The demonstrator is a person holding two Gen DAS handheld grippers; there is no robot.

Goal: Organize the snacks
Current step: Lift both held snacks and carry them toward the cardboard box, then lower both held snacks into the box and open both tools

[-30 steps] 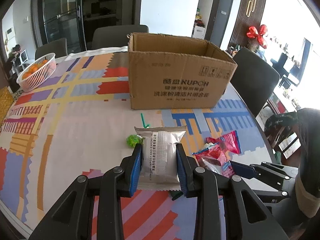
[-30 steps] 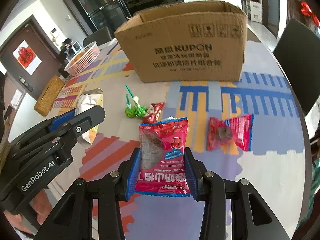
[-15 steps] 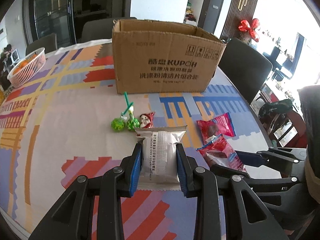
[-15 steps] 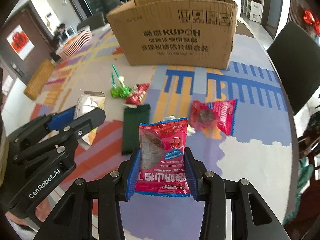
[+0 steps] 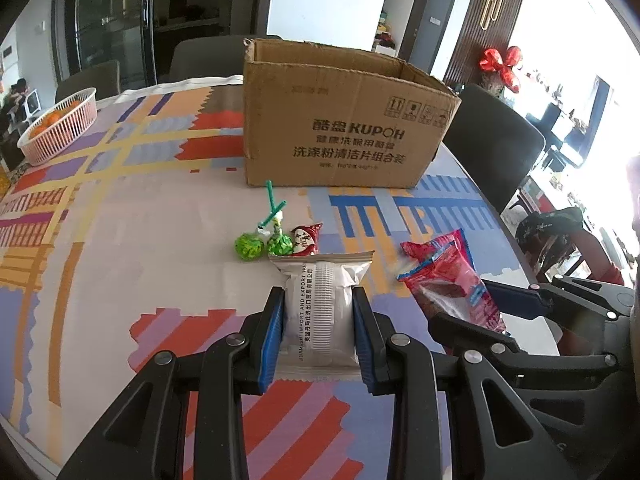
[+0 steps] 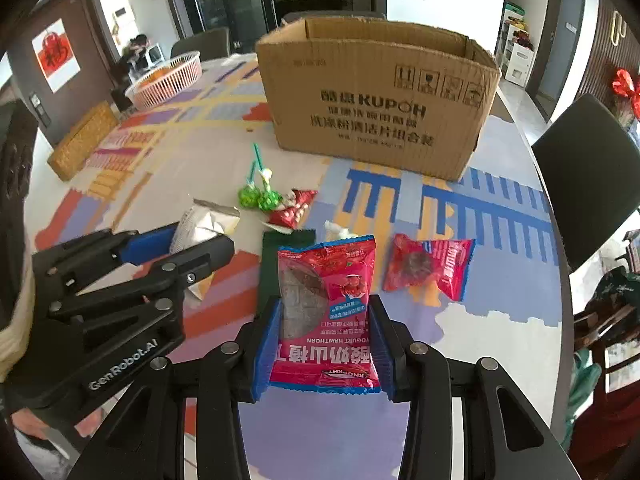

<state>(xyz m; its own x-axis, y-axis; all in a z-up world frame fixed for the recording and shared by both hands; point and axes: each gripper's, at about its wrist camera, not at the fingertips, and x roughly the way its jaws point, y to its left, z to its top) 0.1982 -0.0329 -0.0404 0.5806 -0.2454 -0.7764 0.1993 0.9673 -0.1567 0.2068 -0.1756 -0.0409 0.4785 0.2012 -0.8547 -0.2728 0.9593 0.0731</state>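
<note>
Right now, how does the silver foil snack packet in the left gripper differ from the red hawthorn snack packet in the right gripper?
The silver foil snack packet is plain grey-white with small black print; the red hawthorn snack packet is bright red with a clear window onto dark contents. The silver one looks narrower between its pads than the red one. Both are sealed, held clear of the table, each clamped by its gripper.

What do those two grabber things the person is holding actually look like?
Both are alike: black plastic tongs built of angular linked bars joined by round silver rivets, each finger lined with a ribbed blue pad. The left tongs and the right tongs match. White lettering reading GenRobot.AI runs along the left one's side in the right wrist view. No cables show. A cream knitted sleeve shows behind it.
</note>
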